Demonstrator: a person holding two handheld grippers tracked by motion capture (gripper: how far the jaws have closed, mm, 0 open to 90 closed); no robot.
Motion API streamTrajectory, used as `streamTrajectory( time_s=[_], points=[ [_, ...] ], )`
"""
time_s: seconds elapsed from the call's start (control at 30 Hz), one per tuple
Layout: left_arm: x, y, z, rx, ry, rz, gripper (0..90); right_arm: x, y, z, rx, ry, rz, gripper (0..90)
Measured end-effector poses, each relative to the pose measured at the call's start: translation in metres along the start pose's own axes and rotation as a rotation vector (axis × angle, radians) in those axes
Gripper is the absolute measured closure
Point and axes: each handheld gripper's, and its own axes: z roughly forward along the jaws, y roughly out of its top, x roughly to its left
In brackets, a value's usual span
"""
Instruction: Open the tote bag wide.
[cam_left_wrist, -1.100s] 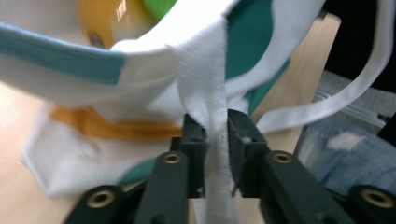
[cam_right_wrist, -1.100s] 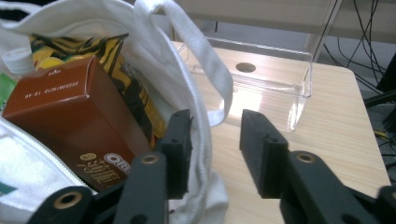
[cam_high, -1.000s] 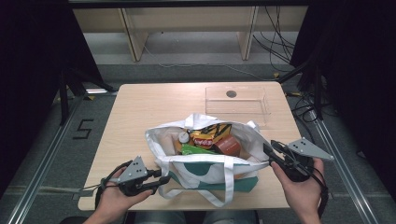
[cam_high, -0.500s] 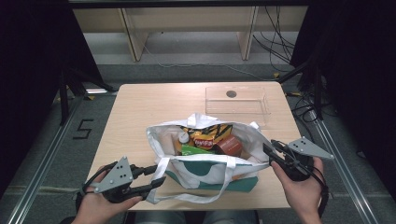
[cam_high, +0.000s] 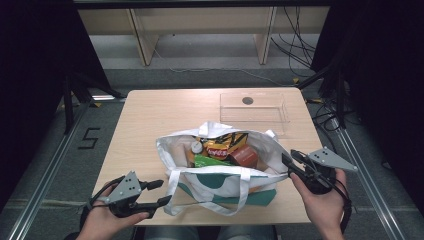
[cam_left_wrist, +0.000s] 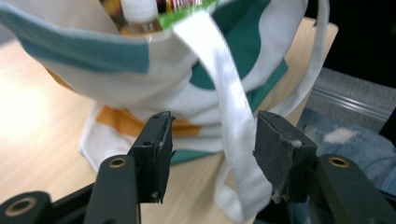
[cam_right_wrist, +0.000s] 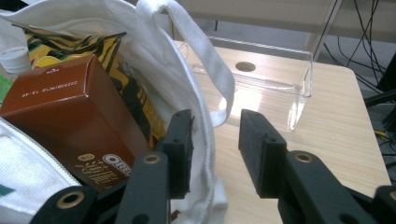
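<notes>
A white and green tote bag (cam_high: 220, 182) stands open near the table's front edge. It holds a brown box (cam_high: 245, 156), a yellow snack packet (cam_high: 222, 142), a green packet (cam_high: 210, 161) and a white-capped bottle (cam_high: 196, 147). My left gripper (cam_high: 162, 192) lies at the bag's front left. Its jaws have just been opening and now stand open, with the bag's white strap (cam_left_wrist: 233, 121) hanging loose between them against the right jaw. My right gripper (cam_high: 289, 159) is at the bag's right rim (cam_right_wrist: 205, 135). The fabric lies against its left jaw, beside the brown box (cam_right_wrist: 70, 107), and the right jaw is clear of it.
A clear plastic tray (cam_high: 255, 107) sits at the back right of the wooden table (cam_high: 150, 120), just beyond the bag. Dark stands and cables surround the table on the floor. The bag's second strap loops over the table's front edge.
My left gripper has drawn back to the left, away from the bag, and its jaws have spread apart around the strap. The right gripper has stayed at the rim.
</notes>
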Motion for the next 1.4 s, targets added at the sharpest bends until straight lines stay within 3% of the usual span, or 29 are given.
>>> streamTrajectory(
  time_s=[0.07,0.1,0.17,0.27,0.3,0.47,0.5,0.53,0.57,0.63,0.67,0.73,0.8,0.87,0.9,1.07,1.13,1.17,1.23,1.27,1.33,1.4],
  points=[
    [-0.002,0.004,-0.003,-0.017,0.008,-0.012,47.5,0.000,0.000,0.000,0.000,-0.005,-0.001,65.0],
    [-0.003,0.013,-0.009,-0.055,0.018,0.012,47.6,0.003,0.001,-0.001,0.013,0.001,0.036,65.0],
    [-0.006,0.025,-0.012,-0.097,0.021,0.060,48.2,0.004,0.001,0.000,0.006,0.002,0.024,65.0],
    [-0.012,0.044,-0.008,-0.115,-0.004,0.109,48.2,0.002,0.002,0.002,0.002,0.002,-0.011,65.0],
    [-0.014,0.050,-0.003,-0.121,-0.016,0.123,48.2,0.004,0.002,0.002,0.005,0.007,0.015,65.0],
    [-0.020,0.072,0.031,-0.101,-0.088,0.218,48.3,0.002,0.002,0.003,-0.004,0.008,-0.018,64.5],
    [-0.020,0.072,0.031,-0.101,-0.088,0.218,48.3,0.002,0.002,0.003,-0.001,0.011,-0.008,64.3],
    [-0.022,0.080,0.046,-0.083,-0.103,0.258,48.3,0.005,0.002,0.002,0.008,0.004,0.030,64.1],
    [-0.023,0.084,0.053,-0.064,-0.120,0.276,48.2,0.001,0.002,0.004,-0.005,0.013,0.000,64.1],
    [-0.024,0.088,0.060,-0.057,-0.137,0.287,48.2,0.003,0.002,0.004,0.001,0.005,0.024,63.9],
    [-0.024,0.093,0.073,-0.046,-0.174,0.288,48.2,0.003,0.003,0.003,0.014,0.000,0.025,63.9],
    [-0.023,0.096,0.084,-0.024,-0.186,0.289,48.4,0.001,0.003,0.005,-0.001,0.016,0.002,63.6],
    [-0.023,0.097,0.092,0.000,-0.193,0.298,49.5,0.002,0.003,0.004,0.002,0.015,0.019,63.6],
    [-0.024,0.097,0.098,0.014,-0.197,0.305,51.8,0.000,0.004,0.004,-0.007,0.018,-0.011,63.6],
    [-0.025,0.098,0.100,0.022,-0.196,0.329,53.3,0.002,0.004,0.004,-0.003,0.014,0.009,63.6],
    [-0.029,0.096,0.107,0.030,-0.184,0.368,67.4,0.003,0.005,0.005,0.004,0.004,0.012,63.9],
    [-0.029,0.096,0.107,0.032,-0.179,0.388,73.6,0.002,0.006,0.005,-0.004,0.004,-0.023,64.4],
    [-0.031,0.093,0.108,0.040,-0.167,0.416,76.9,0.003,0.006,0.005,-0.003,0.004,-0.006,65.4],
    [-0.033,0.090,0.108,0.043,-0.181,0.409,82.7,0.005,0.008,0.006,-0.003,-0.005,0.002,67.2],
    [-0.034,0.088,0.109,0.050,-0.192,0.395,84.7,0.003,0.009,0.007,0.001,0.013,-0.025,68.7],
    [-0.036,0.085,0.110,0.064,-0.208,0.398,85.8,0.006,0.011,0.007,0.016,0.006,-0.021,72.7],
    [-0.038,0.080,0.112,0.075,-0.223,0.390,86.2,0.005,0.013,0.009,0.013,0.006,-0.050,74.2]
  ],
)
